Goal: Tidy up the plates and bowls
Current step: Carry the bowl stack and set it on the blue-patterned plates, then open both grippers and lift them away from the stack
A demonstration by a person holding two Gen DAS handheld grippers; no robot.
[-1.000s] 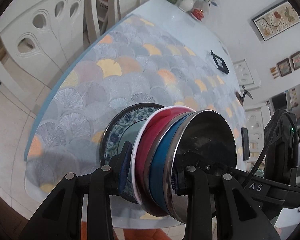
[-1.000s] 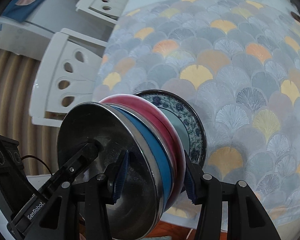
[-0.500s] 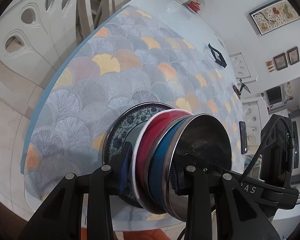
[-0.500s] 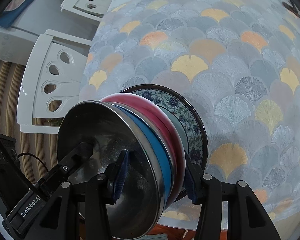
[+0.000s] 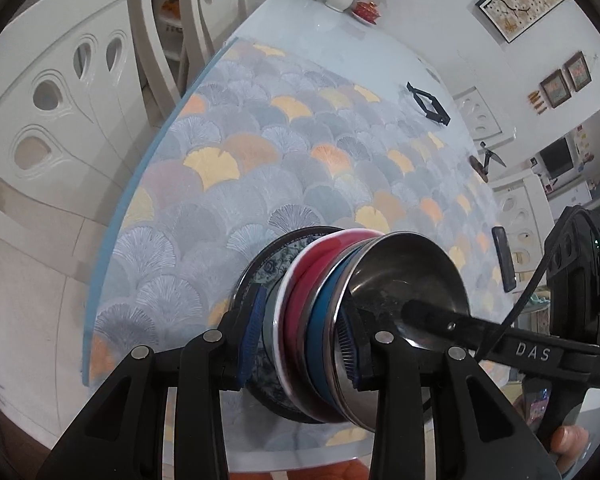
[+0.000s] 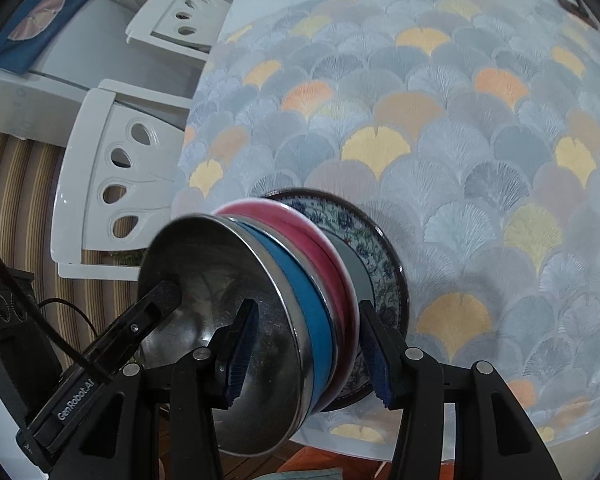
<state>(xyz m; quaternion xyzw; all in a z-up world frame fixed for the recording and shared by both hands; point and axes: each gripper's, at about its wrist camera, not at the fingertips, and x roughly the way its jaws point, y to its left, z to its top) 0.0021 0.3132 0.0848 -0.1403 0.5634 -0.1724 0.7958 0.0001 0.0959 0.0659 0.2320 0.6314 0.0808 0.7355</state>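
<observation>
Both hand-held grippers clamp one stack of dishes: left hand-held gripper, jaws opening; right hand-held gripper. Patterned surface beneath; white chairs at nine o'clock.

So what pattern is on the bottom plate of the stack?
Blue-and-white floral rim with a dark edge on the bottom plate; it shows best in the right wrist view.

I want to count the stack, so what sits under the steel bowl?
Under the steel bowl come a blue dish, a pink-red dish and a floral plate at the bottom. Only rims show; anything nested between them is hidden.
</observation>
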